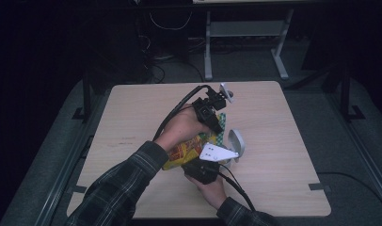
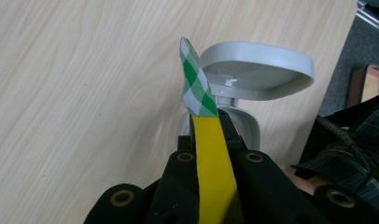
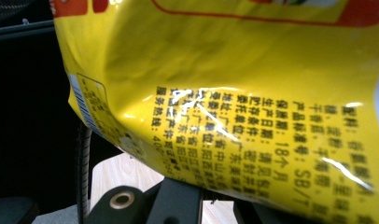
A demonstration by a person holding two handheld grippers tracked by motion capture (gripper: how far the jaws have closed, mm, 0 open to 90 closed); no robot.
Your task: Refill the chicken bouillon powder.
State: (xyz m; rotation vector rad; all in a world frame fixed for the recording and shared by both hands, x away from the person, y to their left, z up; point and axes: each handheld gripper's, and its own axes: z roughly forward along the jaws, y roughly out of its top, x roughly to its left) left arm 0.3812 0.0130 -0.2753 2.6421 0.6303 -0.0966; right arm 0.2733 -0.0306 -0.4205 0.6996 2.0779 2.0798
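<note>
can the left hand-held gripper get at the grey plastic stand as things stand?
Probably not yet. The left hand-held gripper is shut on the yellow snack bag by its green-checked edge, so its jaws are taken. The grey plastic stand sits just ahead, nothing between.

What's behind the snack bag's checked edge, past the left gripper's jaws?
A grey clip-like stand on the wooden table. The snack bag and jaws cover its base.

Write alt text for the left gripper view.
The left gripper has its black jaws shut on the flat yellow edge of a snack bag, whose green-and-white checked tip sticks up past them. Behind it, a grey plastic clip lies on the pale wooden table.
</note>
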